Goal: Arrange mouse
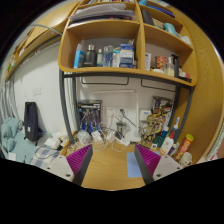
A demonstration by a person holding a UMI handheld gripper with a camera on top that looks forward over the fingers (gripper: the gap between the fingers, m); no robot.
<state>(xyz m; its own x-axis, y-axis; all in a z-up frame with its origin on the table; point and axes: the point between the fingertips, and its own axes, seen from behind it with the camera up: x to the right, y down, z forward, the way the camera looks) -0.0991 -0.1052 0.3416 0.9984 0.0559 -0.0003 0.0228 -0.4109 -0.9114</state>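
Although the task concerns a mouse, none shows on the wooden desk (pixel 110 165) ahead, so its bearing from the gripper (pixel 113 158) cannot be told (clutter lines both sides); the fingers stand apart, holding nothing.

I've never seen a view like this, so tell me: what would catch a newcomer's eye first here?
First the wooden shelf unit on the wall, crowded with bottles and boxes, above a cluttered wooden desk. Nearest are the open tongs, pink pads facing each other with only bare desk between them. No mouse is clearly visible.
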